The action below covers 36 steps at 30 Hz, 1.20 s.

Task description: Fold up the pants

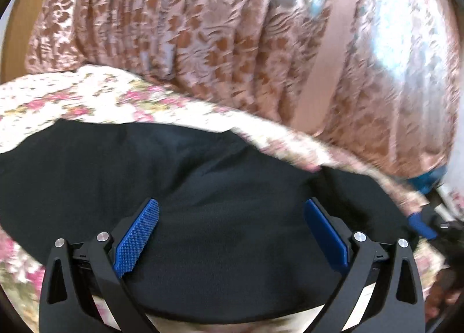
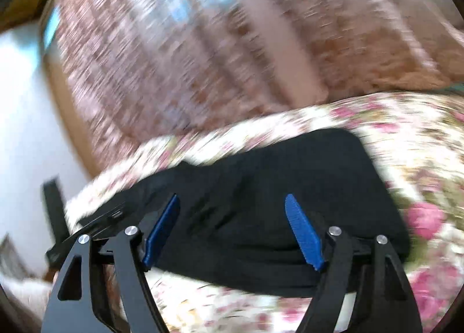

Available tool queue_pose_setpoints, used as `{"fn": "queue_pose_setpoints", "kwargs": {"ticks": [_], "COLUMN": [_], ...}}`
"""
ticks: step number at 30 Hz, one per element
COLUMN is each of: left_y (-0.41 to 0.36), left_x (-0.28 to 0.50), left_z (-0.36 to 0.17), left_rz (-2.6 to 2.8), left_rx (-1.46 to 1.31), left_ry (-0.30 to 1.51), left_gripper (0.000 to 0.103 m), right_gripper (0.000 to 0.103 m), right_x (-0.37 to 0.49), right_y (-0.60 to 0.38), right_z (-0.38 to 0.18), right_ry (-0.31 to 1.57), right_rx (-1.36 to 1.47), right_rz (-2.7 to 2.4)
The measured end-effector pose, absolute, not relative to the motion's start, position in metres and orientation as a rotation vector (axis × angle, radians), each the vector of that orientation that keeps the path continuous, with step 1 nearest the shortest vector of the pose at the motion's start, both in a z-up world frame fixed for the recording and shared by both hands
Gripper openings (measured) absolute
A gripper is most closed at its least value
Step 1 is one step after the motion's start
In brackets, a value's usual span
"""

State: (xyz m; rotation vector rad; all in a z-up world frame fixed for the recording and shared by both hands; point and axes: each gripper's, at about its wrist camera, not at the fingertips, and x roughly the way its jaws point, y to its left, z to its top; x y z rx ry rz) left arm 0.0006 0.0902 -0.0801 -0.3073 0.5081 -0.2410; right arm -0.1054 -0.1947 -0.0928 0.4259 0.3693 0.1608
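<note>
The black pants lie as a folded dark bundle on a floral bedspread. My left gripper hovers over their near part with its blue pads wide apart and nothing pinched between them. In the right wrist view, the pants stretch from lower left to upper right across the bedspread. My right gripper is open above their middle, and its pads do not press the cloth. This view is blurred by motion. A blue-tipped black part of the other gripper shows at the right edge of the pants.
A pink and brown patterned curtain hangs right behind the bed and fills the upper half of both views. A white wall stands at the left in the right wrist view. Floral bedspread surrounds the pants.
</note>
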Motion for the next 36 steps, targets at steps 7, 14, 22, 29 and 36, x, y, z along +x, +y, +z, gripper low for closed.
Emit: {"fn": "queue_pose_setpoints", "kwargs": {"ticks": [7, 14, 22, 29, 36], "left_y": [0.029, -0.010, 0.002, 0.017, 0.019], "left_x": [0.050, 0.097, 0.086, 0.084, 0.075], "left_z": [-0.066, -0.093, -0.083, -0.107, -0.108], "left_rz": [-0.472, -0.540, -0.601, -0.535, -0.518], "left_rx": [-0.398, -0.473, -0.511, -0.459, -0.423], "left_ry": [0.665, 0.870, 0.873, 0.879, 0.828], "left_gripper": [0.099, 0.063, 0.016, 0.015, 0.022], "right_gripper": [0.029, 0.023, 0.023, 0.024, 0.024], "right_x": [-0.076, -0.051, -0.051, -0.041, -0.050], "right_y": [-0.257, -0.252, -0.243, -0.215, -0.219], "right_z": [-0.092, -0.103, -0.111, -0.133, -0.142], "right_ry": [0.487, 0.568, 0.593, 0.630, 0.549], "right_rx": [0.529, 0.461, 0.441, 0.268, 0.265], "right_rz": [-0.008, 0.032, 0.086, 0.055, 0.081]}}
